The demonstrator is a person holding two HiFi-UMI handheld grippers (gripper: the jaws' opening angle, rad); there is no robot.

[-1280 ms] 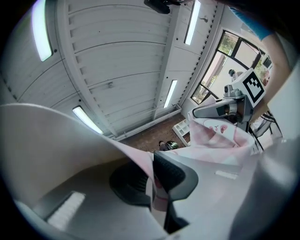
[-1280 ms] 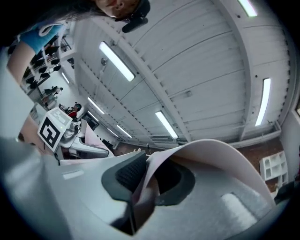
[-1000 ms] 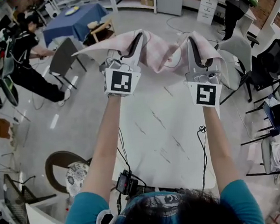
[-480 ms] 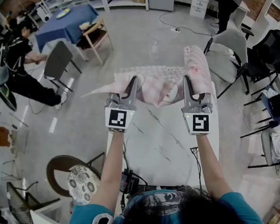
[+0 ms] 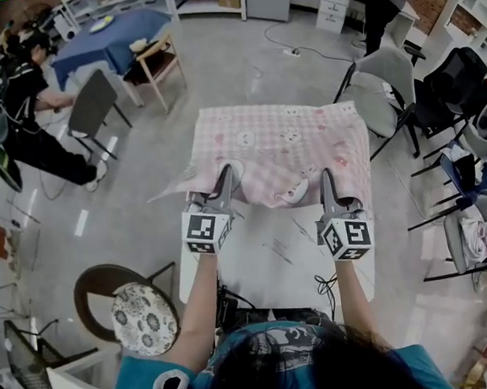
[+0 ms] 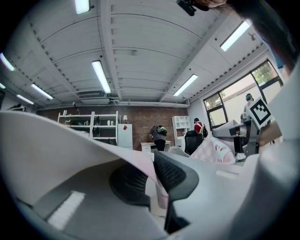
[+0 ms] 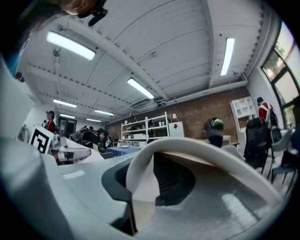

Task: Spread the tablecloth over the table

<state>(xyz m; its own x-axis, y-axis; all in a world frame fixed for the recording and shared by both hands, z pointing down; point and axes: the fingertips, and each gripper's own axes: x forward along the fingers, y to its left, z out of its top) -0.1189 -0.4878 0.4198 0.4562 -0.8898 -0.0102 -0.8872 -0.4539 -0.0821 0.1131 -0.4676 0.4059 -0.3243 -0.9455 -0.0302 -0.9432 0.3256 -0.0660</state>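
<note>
A pink patterned tablecloth lies over the far half of the white marble table, and its near edge is bunched up between my hands. My left gripper is shut on that edge at the left, my right gripper on it at the right. Both sit low over the table's middle and point level, away from me. In the left gripper view the cloth is pinched between the dark pads of the left gripper. In the right gripper view a pale fold of tablecloth fills the right gripper.
A grey chair and black chairs stand to the table's right. A round floral stool is near left. A blue-covered table, a wooden chair and a person are far left. A cable lies on the near edge.
Both grippers came down and toward me with the cloth. The cloth, held up bunched in the air before, now lies flat over the table's far half.
</note>
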